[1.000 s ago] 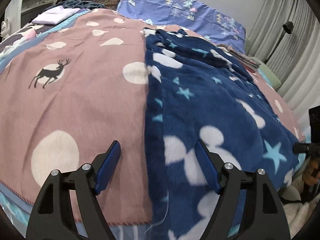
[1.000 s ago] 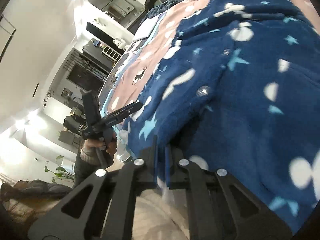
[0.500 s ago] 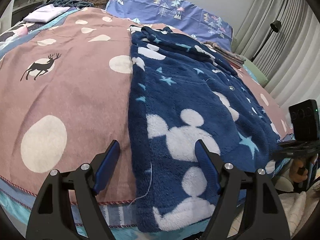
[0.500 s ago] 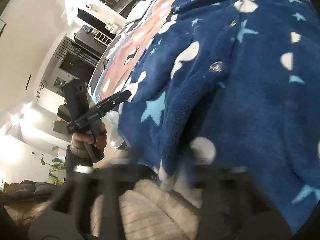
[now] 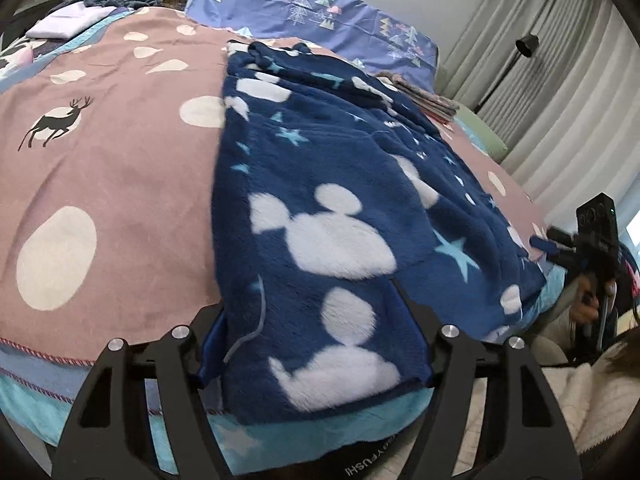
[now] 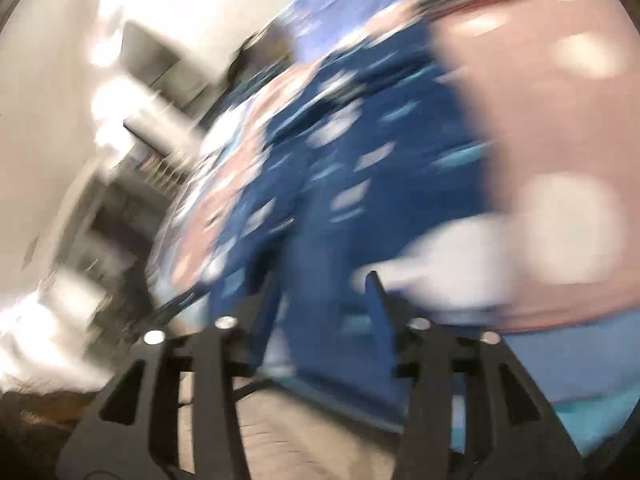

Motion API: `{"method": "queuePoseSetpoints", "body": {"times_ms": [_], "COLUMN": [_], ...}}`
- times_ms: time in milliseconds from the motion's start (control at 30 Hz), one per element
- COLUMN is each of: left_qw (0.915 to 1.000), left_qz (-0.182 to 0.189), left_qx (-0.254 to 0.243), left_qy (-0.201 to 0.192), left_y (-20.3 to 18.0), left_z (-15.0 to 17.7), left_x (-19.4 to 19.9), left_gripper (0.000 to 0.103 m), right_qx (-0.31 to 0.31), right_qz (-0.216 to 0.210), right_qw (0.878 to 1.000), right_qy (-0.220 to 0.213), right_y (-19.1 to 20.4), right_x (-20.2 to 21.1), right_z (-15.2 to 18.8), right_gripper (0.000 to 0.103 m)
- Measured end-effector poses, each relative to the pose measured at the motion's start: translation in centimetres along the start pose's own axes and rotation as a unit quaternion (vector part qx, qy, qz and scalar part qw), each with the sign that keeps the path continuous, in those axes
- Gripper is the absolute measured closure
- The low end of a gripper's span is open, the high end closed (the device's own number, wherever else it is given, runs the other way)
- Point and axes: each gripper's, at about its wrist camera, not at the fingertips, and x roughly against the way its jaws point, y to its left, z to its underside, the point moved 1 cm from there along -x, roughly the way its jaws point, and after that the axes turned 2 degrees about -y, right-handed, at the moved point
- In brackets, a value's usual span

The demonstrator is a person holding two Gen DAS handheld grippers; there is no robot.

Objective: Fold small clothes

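A navy fleece garment with white mouse heads and pale stars lies spread on the pink bedspread, its near hem at the bed's edge. My left gripper straddles that hem. Its jaws are closing with the fleece between them, draped over both fingers, and the pads do not visibly press on it. My right gripper, held in a hand, hovers at the garment's right corner. The right wrist view is badly blurred. There my right gripper has its jaws opening, with blue fleece in the gap, not pinched.
Purple patterned pillows line the head of the bed. A folded lilac cloth lies at the back left and a folded stack at the back right. A floor lamp and grey curtains stand to the right.
My left gripper has come in over the near hem, which now lies between its fingers. My right gripper has let go of the fleece, opened, and swung fast along the bed's edge.
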Motion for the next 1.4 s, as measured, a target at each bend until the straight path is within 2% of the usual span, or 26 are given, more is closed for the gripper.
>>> {"method": "queuePoseSetpoints", "body": {"times_ms": [67,133,167,233,333,433,467,500,533,567,600,633,700,767,833,967,1067,1167,1233,1300,1400], "left_qw": [1.0000,0.9999,0.9997,0.9990,0.9989,0.9985,0.9981,0.9977,0.9977,0.9973,0.9962,0.9962,0.9978,0.9947,0.9869,0.9691,0.9544,0.9393,0.9351,0.9409,0.9614], "left_qz": [0.001,0.013,0.018,0.030,0.032,0.039,0.045,0.048,0.042,0.042,0.047,0.041,0.025,0.029,0.034,0.048,0.055,0.071,0.078,0.072,0.059], "left_qx": [-0.002,0.011,0.017,0.032,0.033,0.037,0.042,0.046,0.052,0.060,0.073,0.074,0.034,-0.008,-0.045,-0.081,-0.102,-0.119,-0.124,-0.122,-0.089], "left_qy": [0.002,0.001,0.000,-0.003,-0.002,-0.002,-0.004,-0.006,-0.010,-0.010,-0.009,-0.021,-0.051,-0.099,-0.151,-0.228,-0.275,-0.314,-0.323,-0.308,-0.254], "left_y": [-0.2,0.1,0.2,0.5,0.2,0.1,0.2,0.3,0.5,0.7,0.9,0.6,-1.0,-3.4,-5.8,-9.1,-11.0,-12.4,-12.8,-12.6,-11.0], "left_z": [0.0,-0.1,-0.1,-0.3,-0.5,-0.2,-0.1,0.0,0.0,-0.1,-0.3,-1.0,-2.5,-4.8,-7.6,-10.7,-10.8,-8.7,-7.0,-6.2,-6.3], "left_x": [-0.1,-0.1,0.0,-0.3,-1.0,-0.8,-0.7,-0.6,-0.6,-0.6,-0.7,-0.4,0.7,3.0,5.7,10.4,14.1,17.7,18.6,17.6,13.2], "left_gripper": [0.032,0.032,0.032,0.032,0.032,0.032,0.033,0.037,0.054,0.083,0.085,0.087,0.088,0.089,0.089,0.090,0.090,0.090,0.089,0.088,0.088], "right_qx": [-0.052,-0.097,-0.114,-0.109,-0.085,-0.086,-0.089,-0.090,-0.093,-0.097,-0.099,-0.094,-0.066,-0.026,0.013,0.091,0.123,0.161,0.173,0.160,0.111], "right_qz": [0.043,0.029,0.006,-0.024,-0.050,-0.073,-0.082,-0.084,-0.085,-0.086,-0.093,-0.103,-0.116,-0.127,-0.139,-0.150,-0.165,-0.165,-0.149,-0.109,-0.076], "right_qw": [0.998,0.995,0.993,0.993,0.994,0.991,0.990,0.990,0.990,0.989,0.989,0.989,0.991,0.991,0.989,0.975,0.961,0.945,0.940,0.950,0.970], "right_qy": [-0.005,0.008,0.024,0.038,0.057,0.074,0.076,0.074,0.070,0.064,0.056,0.040,0.011,-0.025,-0.057,-0.139,-0.186,-0.231,-0.252,-0.246,-0.204], "right_y": [-3.5,-5.6,-6.3,-5.6,-2.9,-1.8,-1.6,-1.8,-1.7,-1.7,-2.5,-1.7,-0.7,1.9,4.1,9.1,10.4,10.7,10.5,9.1,6.1], "right_x": [1.3,1.0,0.0,-1.8,-4.6,-5.4,-5.7,-5.8,-6.1,-5.9,-5.1,-4.9,-2.8,-1.1,0.6,5.9,10.0,14.6,16.2,15.8,12.8], "right_z": [0.2,1.0,1.5,2.0,2.6,2.6,2.7,2.9,2.7,2.6,2.1,1.3,0.0,-1.9,-3.8,-6.5,-6.0,-3.7,-2.2,-1.8,-2.9], "right_gripper": [0.056,0.056,0.056,0.056,0.050,0.050,0.054,0.068,0.078,0.087,0.088,0.089,0.090,0.091,0.091,0.091,0.091,0.091,0.091,0.090,0.090]}}
